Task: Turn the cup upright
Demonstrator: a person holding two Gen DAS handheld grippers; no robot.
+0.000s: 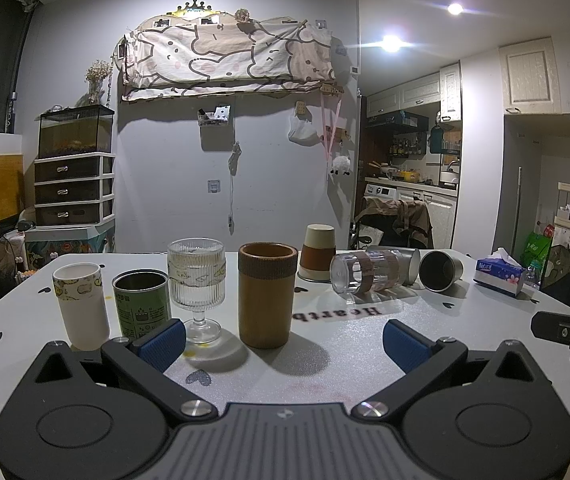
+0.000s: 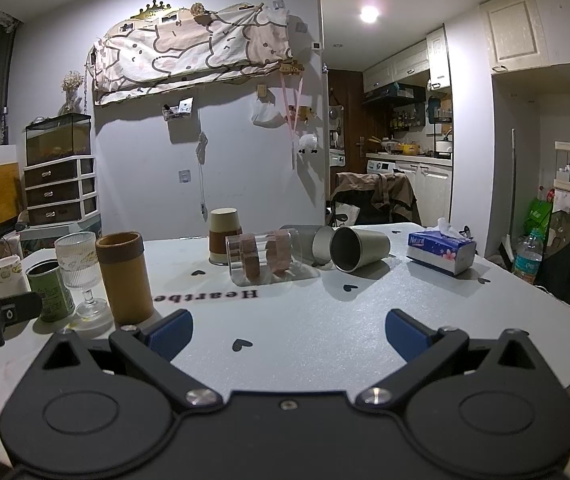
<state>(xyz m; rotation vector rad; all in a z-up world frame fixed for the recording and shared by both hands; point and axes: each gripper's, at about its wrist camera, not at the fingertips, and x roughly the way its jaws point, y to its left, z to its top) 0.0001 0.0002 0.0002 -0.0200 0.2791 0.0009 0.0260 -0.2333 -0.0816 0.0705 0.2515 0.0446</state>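
Note:
A clear cup (image 1: pixel 361 274) (image 2: pixel 263 258) with brown bands lies on its side at the table's middle. Two steel cups lie on their sides right of it: one (image 1: pixel 441 270) (image 2: pixel 359 249) with its mouth toward me, another (image 1: pixel 403 262) (image 2: pixel 317 242) behind the clear cup. A beige and brown cup (image 1: pixel 317 252) (image 2: pixel 224 236) stands upside down behind. Upright on the left stand a brown cup (image 1: pixel 267 294) (image 2: pixel 125 276), a ribbed goblet (image 1: pixel 197 280) (image 2: pixel 79 268), a green tin (image 1: pixel 143 302) (image 2: pixel 49 290) and a white cup (image 1: pixel 81 304) (image 2: pixel 5 274). My left gripper (image 1: pixel 283 344) is open and empty, just in front of the brown cup. My right gripper (image 2: pixel 287 334) is open and empty over bare table.
A tissue box (image 1: pixel 499 276) (image 2: pixel 441 250) sits at the table's (image 2: pixel 305 312) right side. A water bottle (image 2: pixel 528 256) stands beyond the right edge. A chair with a jacket (image 2: pixel 377 196) is behind the table. Each gripper shows at the other view's edge.

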